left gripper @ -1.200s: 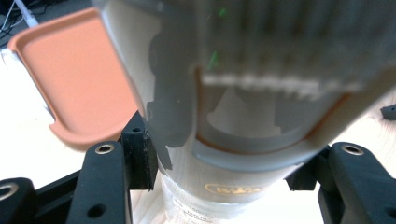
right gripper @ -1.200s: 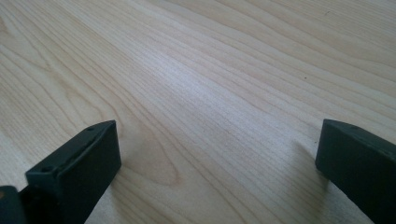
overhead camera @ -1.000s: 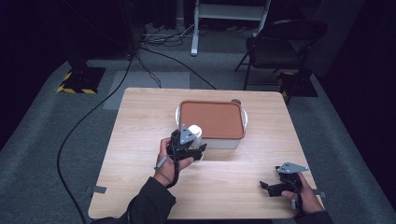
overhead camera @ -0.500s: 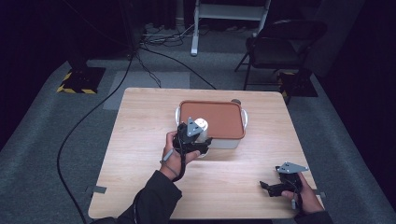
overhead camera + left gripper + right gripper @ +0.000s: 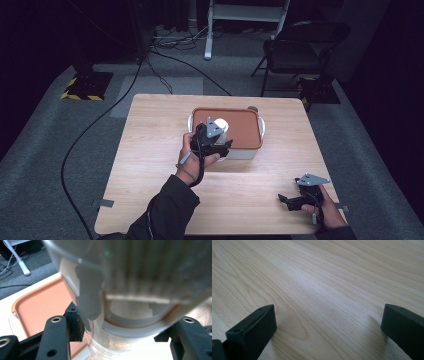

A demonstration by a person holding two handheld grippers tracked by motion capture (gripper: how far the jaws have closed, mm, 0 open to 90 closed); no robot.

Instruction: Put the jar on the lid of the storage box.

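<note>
Near the middle of the wooden table, the left gripper was clenched on a white cup, holding it at the near left edge of a white container with an orange-brown lid. From the left gripper view, the cup loomed large and blurred between the two black jaws, which pressed on its sides, with the lid beyond it on the left. The person's left hand wrapped the gripper's body, and a dark sleeve ran back toward the near edge.

At the near right corner of the table, the right gripper lay low over the wood, well apart from the container. Its jaws stood released and wide in the right gripper view, with bare table between them.
</note>
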